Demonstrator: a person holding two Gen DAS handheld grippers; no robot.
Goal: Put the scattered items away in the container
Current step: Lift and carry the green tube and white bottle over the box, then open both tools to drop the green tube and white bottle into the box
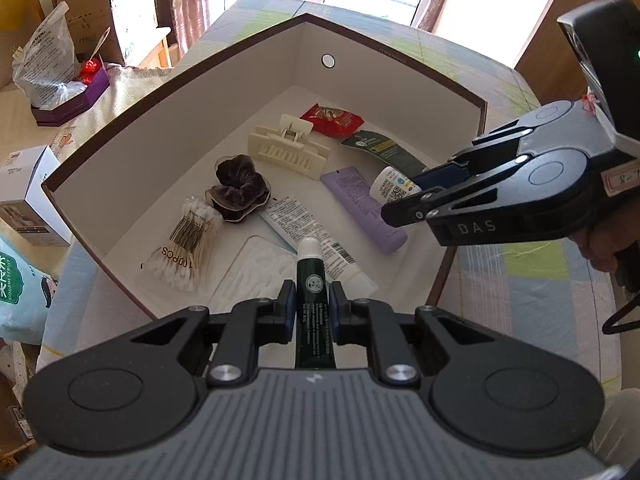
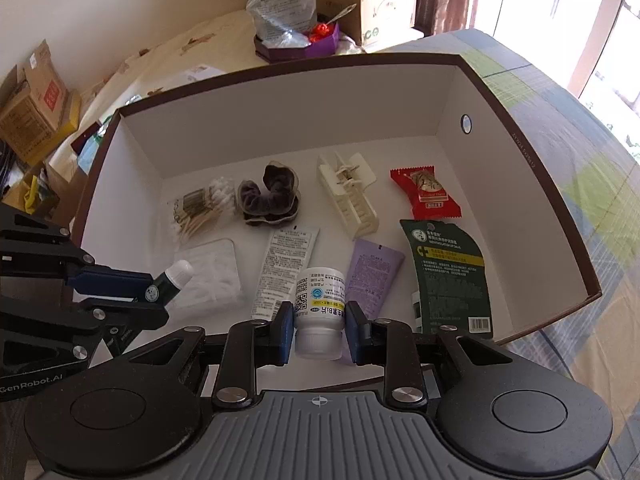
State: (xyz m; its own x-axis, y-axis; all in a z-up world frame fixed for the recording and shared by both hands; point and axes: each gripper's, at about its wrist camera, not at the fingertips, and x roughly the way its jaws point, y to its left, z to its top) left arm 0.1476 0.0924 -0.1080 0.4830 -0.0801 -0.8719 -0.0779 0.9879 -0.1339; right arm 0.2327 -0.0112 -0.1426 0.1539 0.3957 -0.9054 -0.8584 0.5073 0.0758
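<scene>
Left tool (image 1: 311,309) is gripping a light, stiff tube (image 1: 313,280) mid-body; right tool (image 2: 317,330) is clamping a small rigid bottle (image 2: 319,312) over the box (image 2: 280,120).

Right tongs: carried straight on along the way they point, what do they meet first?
Probably the purple tube and white tube lying on the box floor ahead of the held white bottle. Depth is hard to judge through the fisheye.
</scene>
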